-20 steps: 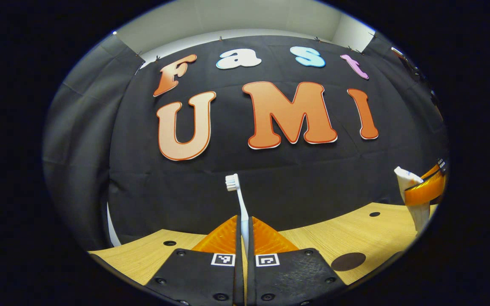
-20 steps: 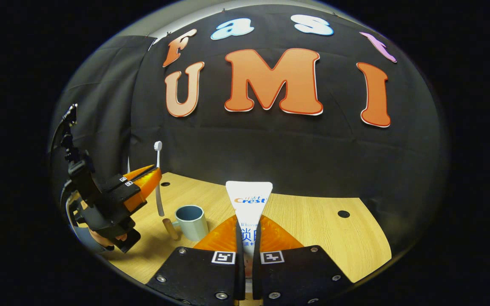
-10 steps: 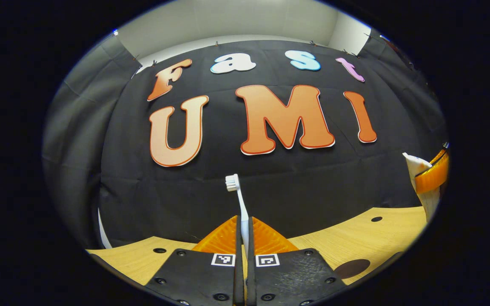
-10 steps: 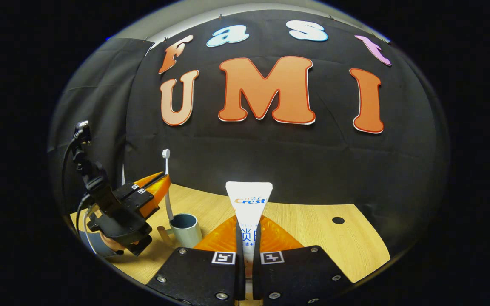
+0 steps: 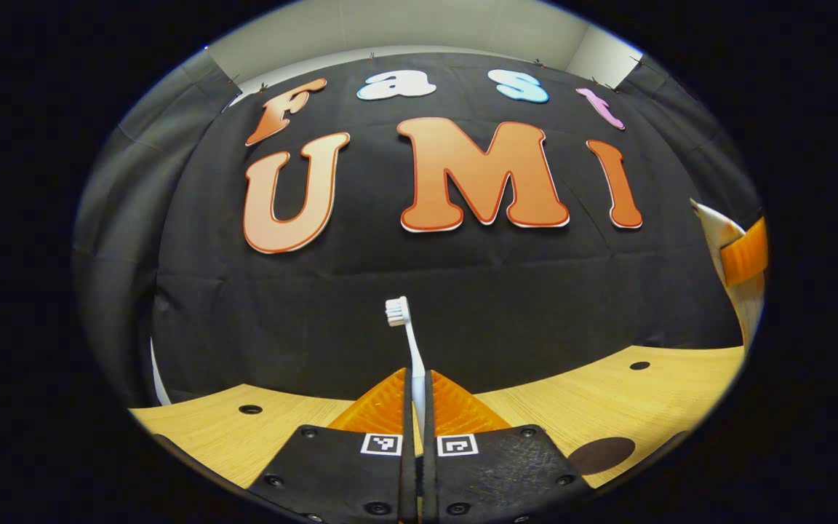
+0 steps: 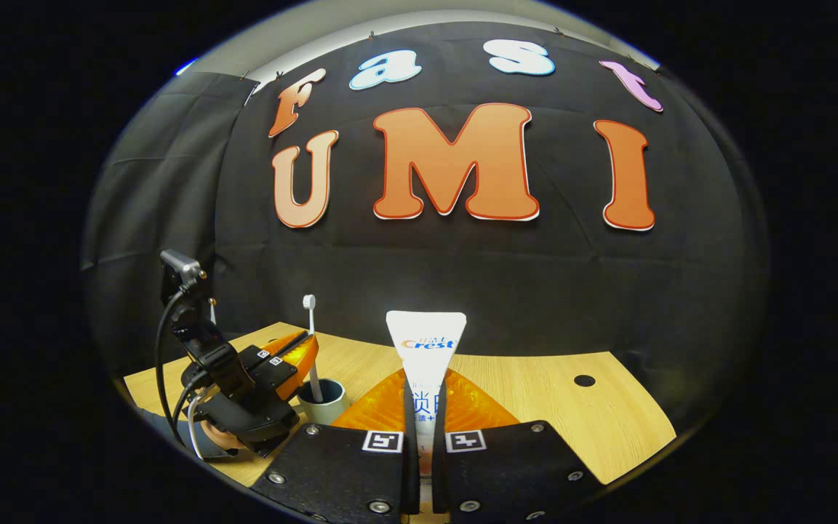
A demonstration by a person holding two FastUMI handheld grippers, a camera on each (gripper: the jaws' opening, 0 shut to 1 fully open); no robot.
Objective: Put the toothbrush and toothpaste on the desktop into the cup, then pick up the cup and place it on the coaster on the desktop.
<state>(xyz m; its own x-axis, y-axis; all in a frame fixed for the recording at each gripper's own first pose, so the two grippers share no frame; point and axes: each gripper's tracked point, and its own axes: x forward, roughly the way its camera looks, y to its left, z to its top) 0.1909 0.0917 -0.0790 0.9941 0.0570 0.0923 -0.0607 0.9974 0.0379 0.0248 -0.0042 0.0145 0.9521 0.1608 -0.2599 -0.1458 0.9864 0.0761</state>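
Left gripper [image 5: 419,389]: its jaws are pressed together on the toothbrush [image 5: 406,335], which stands upright with the bristle head on top
Left gripper, seen from the right gripper view [image 6: 301,349]: it holds the toothbrush [image 6: 310,342] over the cup [image 6: 323,404], the handle's lower end dipping inside the rim
Right gripper [image 6: 423,407]: clamped narrow on the toothpaste [image 6: 425,342] tube, the flat crimped end pointing up, above the desktop [image 6: 550,400]
Toothpaste, seen from the left gripper view [image 5: 721,225]: at the far right edge, raised well above the desktop [image 5: 608,393]
Coaster [image 5: 601,455]: dark round disc lying flat on the desktop, low right of the left gripper
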